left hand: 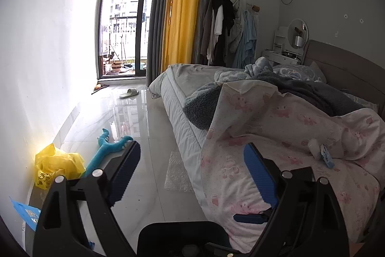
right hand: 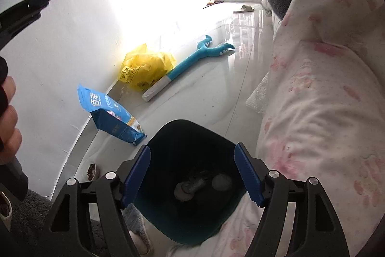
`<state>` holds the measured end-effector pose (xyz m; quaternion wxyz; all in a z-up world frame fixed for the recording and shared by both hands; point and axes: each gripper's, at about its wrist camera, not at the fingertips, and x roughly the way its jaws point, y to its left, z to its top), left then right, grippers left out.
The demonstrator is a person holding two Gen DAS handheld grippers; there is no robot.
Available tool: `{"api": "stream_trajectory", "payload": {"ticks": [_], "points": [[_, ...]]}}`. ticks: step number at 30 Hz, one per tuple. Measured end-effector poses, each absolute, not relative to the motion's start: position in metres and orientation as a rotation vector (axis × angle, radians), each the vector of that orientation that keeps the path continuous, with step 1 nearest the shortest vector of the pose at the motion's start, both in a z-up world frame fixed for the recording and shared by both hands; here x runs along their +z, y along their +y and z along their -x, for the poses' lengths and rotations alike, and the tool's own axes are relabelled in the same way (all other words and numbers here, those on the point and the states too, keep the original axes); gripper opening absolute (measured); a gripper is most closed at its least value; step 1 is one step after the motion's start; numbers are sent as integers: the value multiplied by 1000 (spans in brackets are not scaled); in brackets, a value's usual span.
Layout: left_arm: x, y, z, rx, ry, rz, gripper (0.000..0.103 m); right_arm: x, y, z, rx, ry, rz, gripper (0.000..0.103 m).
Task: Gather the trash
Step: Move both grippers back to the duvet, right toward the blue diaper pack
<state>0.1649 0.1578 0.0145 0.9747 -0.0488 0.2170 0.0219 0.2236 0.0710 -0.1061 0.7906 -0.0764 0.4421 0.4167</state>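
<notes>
- Trash already gathered lay in the dark bin (right hand: 185,175) directly beneath the right gripper (right hand: 192,175): a few greyish lumps at the bottom, too dim to name.
- The right gripper hung over the bin's mouth with its blue pads well apart and nothing between them.
- The bin stood on the floor hard against the side of the bed (right hand: 320,112), whose pink-printed quilt (left hand: 276,136) drooped toward its rim; a careless reach could have snagged the quilt or knocked the bin over and spilled it.
- The left gripper (left hand: 190,170) pointed across the floor toward the bed, jaws wide and empty.
- A sheet of bubble wrap (left hand: 176,172) lay flat on the glossy tiles beside the bed base, partly tucked under the overhang; thin and flat, it would probably be hard to pinch and could slide away from the pads.
- A blue printed pouch (right hand: 113,117) leaned against the wall, near a small bowl (right hand: 91,170) of what looked like kibble; it might well be full, so binning it would be a mistake.
- Farther along the wall sat a crumpled yellow plastic bag (right hand: 146,69), its contents hidden.
- Touching it lay a teal plush toy (right hand: 192,57), easily mistaken for rubbish.
- A small white bottle (left hand: 314,147) and a blue item (left hand: 326,157) rested on the quilt.
</notes>
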Motion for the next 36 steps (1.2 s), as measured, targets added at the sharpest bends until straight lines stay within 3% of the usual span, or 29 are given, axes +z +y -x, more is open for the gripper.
{"api": "stream_trajectory", "payload": {"ticks": [19, 36], "points": [[0, 71, -216, -57, 496, 136, 93, -63, -86, -276, 583, 778, 135, 85], [-32, -9, -261, -183, 630, 132, 94, -70, -209, -312, 376, 789, 109, 89]]}}
